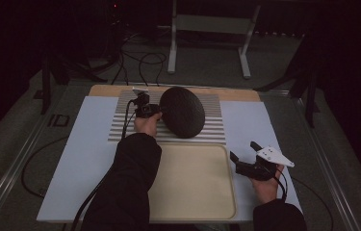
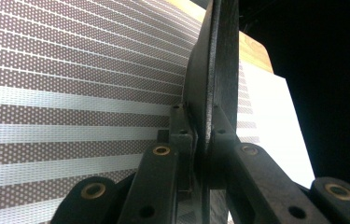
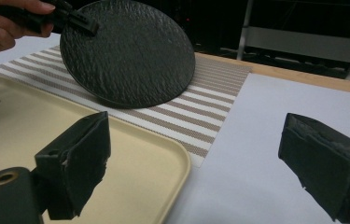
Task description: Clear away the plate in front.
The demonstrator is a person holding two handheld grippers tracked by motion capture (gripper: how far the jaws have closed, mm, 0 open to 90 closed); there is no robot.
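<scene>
L tongs (image 1: pixel 160 111) pinching rim of black plate (image 1: pixel 183 111), plate tilted up on edge, lower rim on striped mat (image 1: pixel 214 127) at bench (image 1: pixel 86 159) rear. R tongs (image 1: pixel 246 155) spread wide, nothing between, just right of cream tray (image 1: pixel 192 178). Tray sits directly in front of mat

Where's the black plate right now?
In the high view the black plate sits mid-table, tilted up on the striped mat, just beyond the cream tray. The left tool clamps its left rim.
</scene>
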